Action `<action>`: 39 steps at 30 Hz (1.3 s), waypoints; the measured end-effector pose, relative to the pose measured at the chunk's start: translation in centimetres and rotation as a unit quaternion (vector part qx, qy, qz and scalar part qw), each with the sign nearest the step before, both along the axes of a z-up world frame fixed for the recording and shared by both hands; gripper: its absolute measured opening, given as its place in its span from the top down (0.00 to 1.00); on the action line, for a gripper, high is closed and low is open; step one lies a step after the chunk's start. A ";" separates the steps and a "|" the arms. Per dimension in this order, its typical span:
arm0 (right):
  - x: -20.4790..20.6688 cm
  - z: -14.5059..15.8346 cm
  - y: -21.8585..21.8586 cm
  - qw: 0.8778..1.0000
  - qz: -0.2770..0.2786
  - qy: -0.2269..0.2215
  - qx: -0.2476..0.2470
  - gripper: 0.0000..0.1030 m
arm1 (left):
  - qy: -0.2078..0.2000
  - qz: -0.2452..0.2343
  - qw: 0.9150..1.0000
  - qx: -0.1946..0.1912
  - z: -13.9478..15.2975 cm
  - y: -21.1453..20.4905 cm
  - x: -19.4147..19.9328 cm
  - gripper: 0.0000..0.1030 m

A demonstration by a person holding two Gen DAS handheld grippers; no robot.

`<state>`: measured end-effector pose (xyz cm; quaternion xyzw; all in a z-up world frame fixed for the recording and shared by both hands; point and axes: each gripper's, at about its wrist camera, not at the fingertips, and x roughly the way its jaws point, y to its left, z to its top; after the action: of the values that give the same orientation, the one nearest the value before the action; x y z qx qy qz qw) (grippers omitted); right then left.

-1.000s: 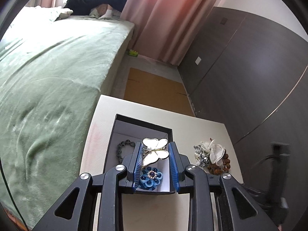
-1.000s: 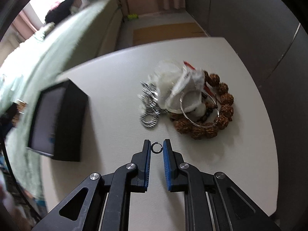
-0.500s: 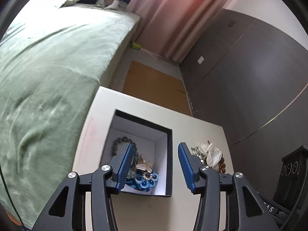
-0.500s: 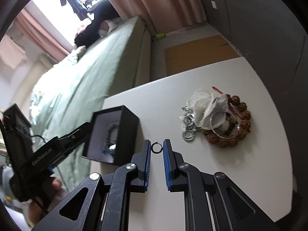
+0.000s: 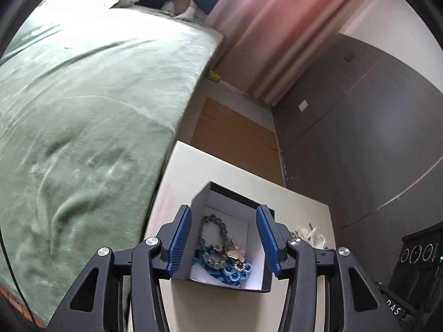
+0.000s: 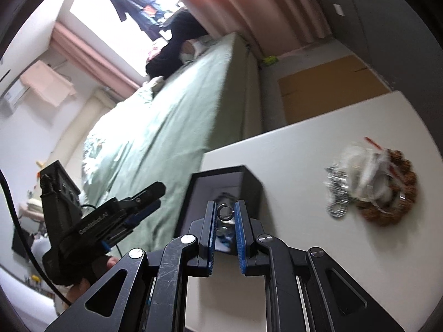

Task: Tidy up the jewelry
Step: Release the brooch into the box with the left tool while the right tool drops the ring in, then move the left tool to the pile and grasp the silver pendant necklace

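Note:
An open black jewelry box (image 5: 204, 202) stands on the white table (image 5: 221, 304). Inside it lie a dark bead bracelet (image 5: 213, 228), a cream butterfly brooch (image 5: 236, 254) and a blue flower piece (image 5: 233, 270). My left gripper (image 5: 223, 213) hovers open over the box, nothing between its pads. My right gripper (image 6: 224, 210) is shut on a small silver ring (image 6: 225, 212) and is raised just in front of the box (image 6: 252, 191). The left gripper (image 6: 144, 207) shows left of the box, held by a hand (image 6: 80, 285). A pile of loose jewelry (image 6: 371, 185) lies to the right.
A green bed (image 5: 83, 96) runs along the table's left edge. Flat cardboard (image 5: 235, 132) lies on the floor beyond the table. A dark wardrobe wall (image 5: 360, 138) and pink curtains (image 5: 263, 27) stand behind. The jewelry pile (image 5: 310, 235) sits right of the box.
My left gripper let go of the butterfly brooch, which now lies in the box, and its jaws spread wide. My right gripper rose with the ring and swung left toward the box.

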<state>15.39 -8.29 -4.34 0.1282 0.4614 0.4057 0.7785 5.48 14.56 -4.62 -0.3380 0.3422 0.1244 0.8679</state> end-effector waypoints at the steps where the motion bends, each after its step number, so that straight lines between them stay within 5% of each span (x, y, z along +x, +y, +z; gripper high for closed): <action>1: 0.0 0.0 0.6 1.000 0.005 -0.002 0.004 0.86 | -0.002 0.004 1.000 -0.003 0.0 0.3 -0.2 0.51; 5: -0.6 0.6 3.0 0.999 0.031 -0.025 0.014 0.84 | -0.007 0.014 1.000 -0.007 0.2 1.2 -0.5 0.51; 7: -1.0 0.7 4.1 0.998 0.045 -0.037 0.000 0.48 | -0.008 0.018 1.000 -0.010 0.2 1.5 -0.7 0.51; 9: -0.9 0.6 3.8 0.999 0.027 -0.045 -0.002 0.40 | -0.006 0.020 1.000 -0.011 0.1 1.6 -0.7 0.51; 30: 2.7 0.7 -10.0 0.991 -0.133 0.013 0.017 0.40 | -0.013 -0.073 0.997 0.035 0.7 -5.7 2.1 0.51; 39: 4.0 -0.9 -12.2 0.985 -0.165 0.053 -0.001 0.40 | -0.016 -0.134 0.990 0.041 0.6 -9.9 3.5 0.52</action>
<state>19.42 -20.50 -5.23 0.2230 0.4748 0.2641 0.8094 9.01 4.66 -4.05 -0.2555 0.3651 0.0156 0.8951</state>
